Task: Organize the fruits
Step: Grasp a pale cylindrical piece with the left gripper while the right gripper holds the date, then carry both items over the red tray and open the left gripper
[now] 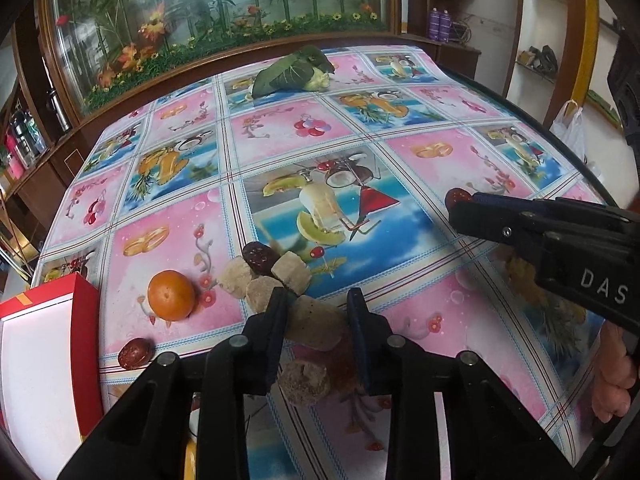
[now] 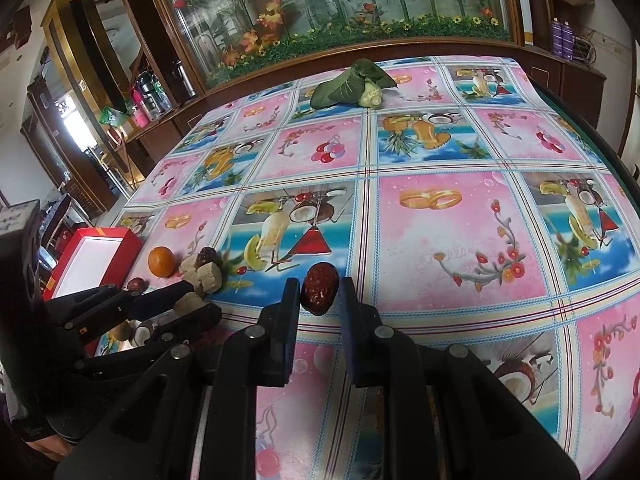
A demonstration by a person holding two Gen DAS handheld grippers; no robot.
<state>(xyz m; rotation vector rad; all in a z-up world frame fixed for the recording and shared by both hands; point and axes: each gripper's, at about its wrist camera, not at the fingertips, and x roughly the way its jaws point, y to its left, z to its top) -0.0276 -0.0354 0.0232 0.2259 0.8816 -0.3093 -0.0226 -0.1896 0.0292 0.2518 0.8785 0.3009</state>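
On the fruit-print tablecloth, right gripper sits low with a dark red date between its fingers. Jaws are narrow, pads right at the date's sides; firm clamp or just touching, cannot tell. In the left view the same date shows at the tip of the right gripper, over the right part of the cloth.

Left gripper is wide open, nothing held; a beige block lies between its fingers (touching or not, unclear). More beige blocks and a second date cluster just ahead. An orange sits left of the cluster, a third date near the table edge, beside a red box with a white inside. Leafy vegetable lies far back, well apart.
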